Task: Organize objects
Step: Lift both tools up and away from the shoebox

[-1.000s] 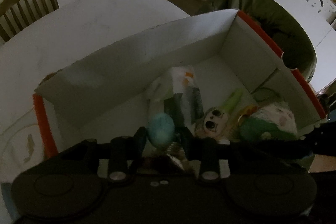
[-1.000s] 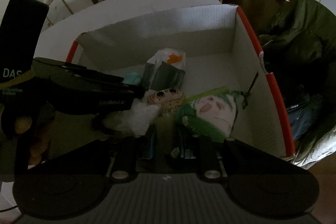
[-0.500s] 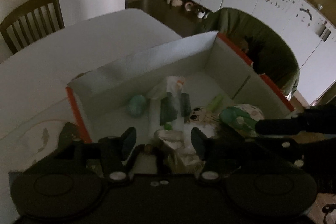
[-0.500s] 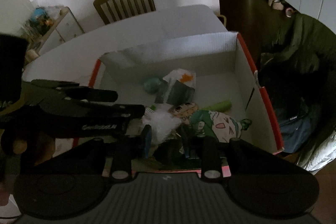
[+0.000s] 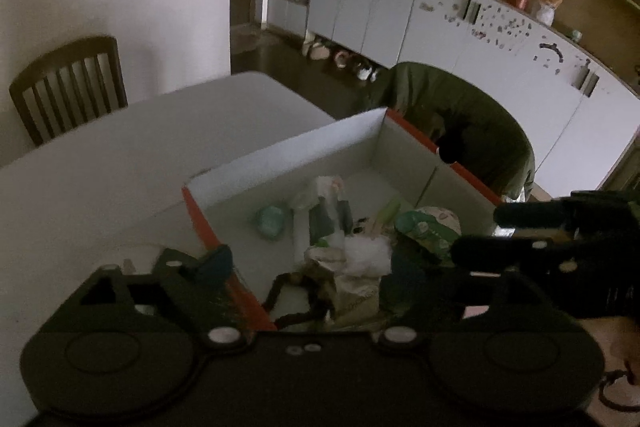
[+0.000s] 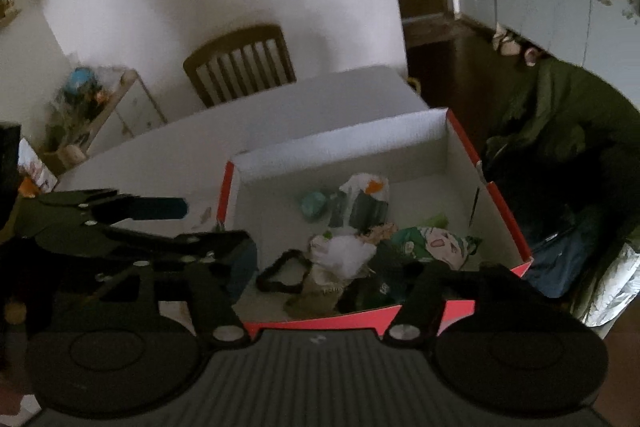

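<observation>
Sorting looks nearly finished: both my grippers hang empty above the filled box.

My left gripper (image 5: 304,267) is spread wide, holding nothing; my right gripper (image 6: 320,267) likewise. In the red-edged cardboard box (image 6: 500,203), a teal ball (image 6: 314,203) sits at ten o'clock, a white fluffy wad (image 6: 344,253) centre, a green plush doll (image 6: 428,243) at three. The table (image 5: 140,155) seems bare, though dimly lit.

Box (image 6: 460,163): white inside, red-orange along rim and outer faces. Ball (image 6: 313,204) in it: teal, mottled. Plush (image 6: 432,245): green with a pale printed cartoon face. Fluffy wad (image 6: 346,253): white. Packet (image 6: 366,201): white with an orange mark, dark grey-green panels. Loop (image 6: 280,273): black. Desk (image 5: 120,163): plain white. Chair (image 6: 240,63): dark brown, slatted. Jacket (image 5: 480,115): olive green. Cabinets (image 5: 460,27): pale grey, speckled with small stickers.
</observation>
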